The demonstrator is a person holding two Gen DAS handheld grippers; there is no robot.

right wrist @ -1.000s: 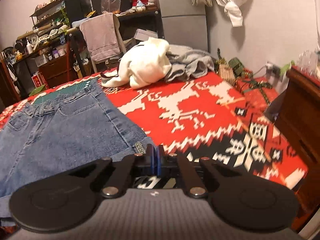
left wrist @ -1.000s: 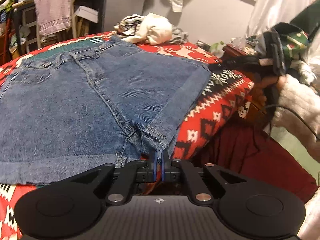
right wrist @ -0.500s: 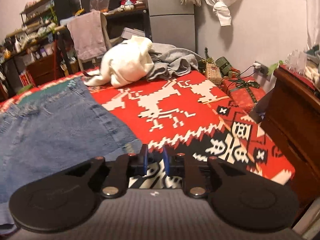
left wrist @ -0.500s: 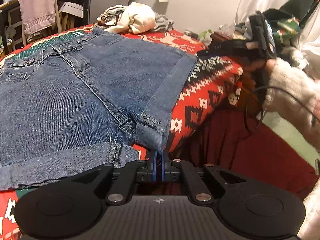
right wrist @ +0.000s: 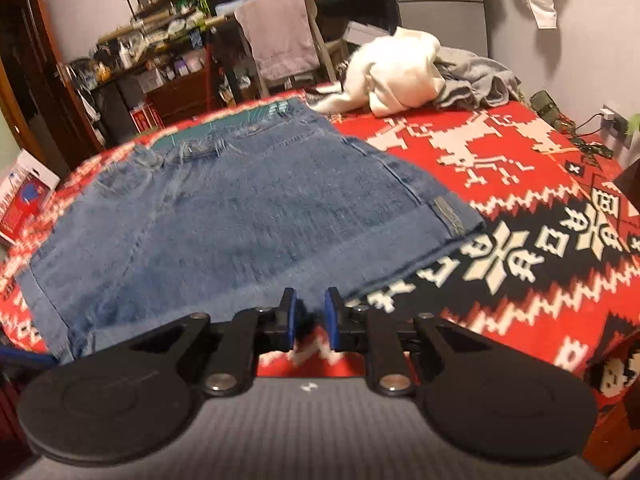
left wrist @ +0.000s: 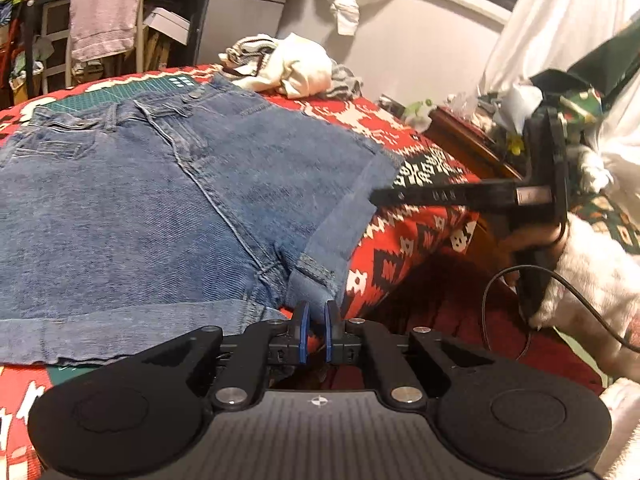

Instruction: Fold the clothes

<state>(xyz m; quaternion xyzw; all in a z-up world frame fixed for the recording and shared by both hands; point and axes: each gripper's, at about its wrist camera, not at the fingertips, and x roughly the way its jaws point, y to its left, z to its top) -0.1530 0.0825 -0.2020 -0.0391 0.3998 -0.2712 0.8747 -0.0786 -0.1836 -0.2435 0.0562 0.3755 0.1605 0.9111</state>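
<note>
Across the bed, a red knitted-pattern blanket (right wrist: 500,148) with white reindeer and black-and-white snowflake bands covers the whole surface. Blue denim shorts (left wrist: 168,200) lie flat on it, waistband toward the far edge, both cuffed leg hems toward the near edge; a green mat shows just beyond the waistband. Far side of the bed: heap of cream and grey clothes (right wrist: 404,72), touching the blanket, apart from the shorts. Behind it, a pink towel draped over a chair back (left wrist: 104,12), cluttered shelves beyond. Dark wooden cabinet (left wrist: 468,140) stands just beside the bed on the right.

Left gripper (left wrist: 314,330), black with blue pads: jaws a narrow gap apart at the inner corner of the right leg cuff, denim hanging into the gap between the pads. Whether the pads press the cloth, cannot tell.

Right gripper (right wrist: 310,320), same build: jaws parted somewhat wider, low over the blanket just off the hem of the shorts, nothing between the pads. The left wrist view shows it side-on, tip at the outer corner of the same cuff, held by a hand (left wrist: 532,238) in a fluffy white sleeve, cable trailing below.
</note>
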